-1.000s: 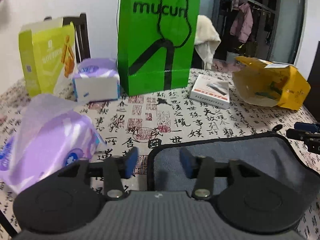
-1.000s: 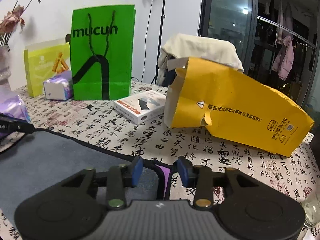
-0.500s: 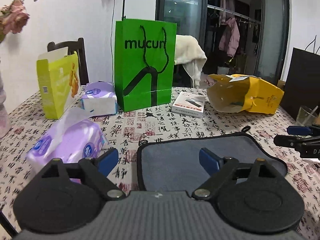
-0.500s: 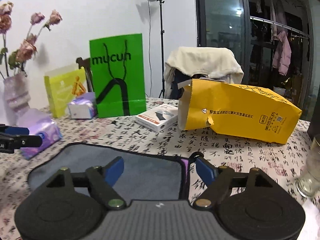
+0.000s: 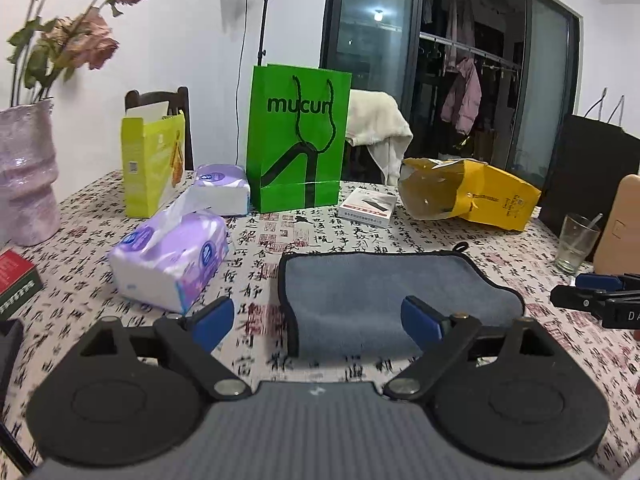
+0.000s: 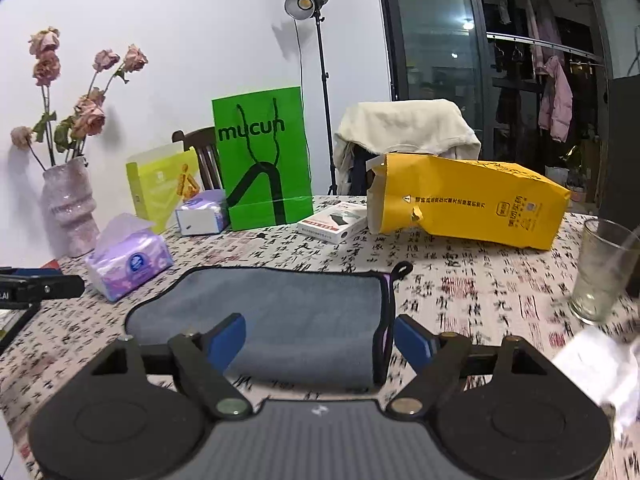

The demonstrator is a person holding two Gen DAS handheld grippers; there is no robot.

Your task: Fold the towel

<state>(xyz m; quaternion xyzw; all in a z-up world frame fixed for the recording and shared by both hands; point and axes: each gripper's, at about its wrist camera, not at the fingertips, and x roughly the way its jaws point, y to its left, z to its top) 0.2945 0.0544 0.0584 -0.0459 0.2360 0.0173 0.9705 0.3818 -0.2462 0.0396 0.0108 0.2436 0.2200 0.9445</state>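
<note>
Both wrist views face forward, low over the towel [image 5: 384, 296] (shared) — side by side.

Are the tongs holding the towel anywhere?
No. Both the left tongs and right tongs are open, and the towel lies loose on the table.

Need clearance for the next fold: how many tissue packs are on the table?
2: one tissue pack left of the towel, another farther back beside the green bag.

Left gripper [image 5: 318, 324]: fingers [image 5: 212, 322] spread wide, blue pads facing inward, nothing between them, held level above the counter. Right gripper [image 6: 320, 340]: fingers [image 6: 226, 340] equally spread, empty, level; its tips also show at the left view's right edge.
</note>
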